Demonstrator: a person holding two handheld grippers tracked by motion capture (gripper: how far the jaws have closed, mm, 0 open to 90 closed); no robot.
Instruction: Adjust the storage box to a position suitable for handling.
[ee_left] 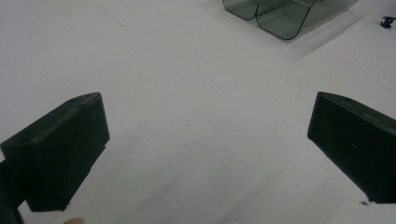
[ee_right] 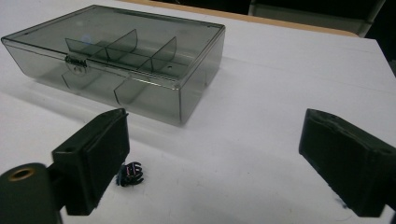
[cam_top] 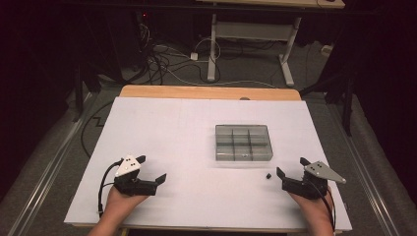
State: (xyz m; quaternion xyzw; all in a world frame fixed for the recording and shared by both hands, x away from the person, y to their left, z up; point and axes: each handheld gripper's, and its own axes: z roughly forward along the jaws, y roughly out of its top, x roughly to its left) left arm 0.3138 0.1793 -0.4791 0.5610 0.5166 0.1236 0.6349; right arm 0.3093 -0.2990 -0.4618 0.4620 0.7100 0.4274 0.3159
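Observation:
A smoky clear compartment box [cam_top: 242, 142] with its lid down lies right of the table's middle. In front of it, a tiny black part [cam_top: 268, 175] rests on the white sheet. My right gripper [cam_top: 290, 166] stands open just right of that part, low over the table. In the right gripper view, the part [ee_right: 130, 173] lies beside the left jaw, with the box [ee_right: 126, 51] behind it and nothing between the jaws of my right gripper [ee_right: 215, 135]. My left gripper [cam_top: 153, 167] is open at the front left over bare sheet. The left gripper view shows the left gripper [ee_left: 208, 121] holding nothing.
The white sheet [cam_top: 162, 128] covers a wooden table whose far edge [cam_top: 206, 92] shows. Beyond it are a desk frame [cam_top: 212, 44] and floor cables [cam_top: 167, 64]. In the left gripper view, the box corner [ee_left: 285, 14] and the black part [ee_left: 386, 21] lie far off.

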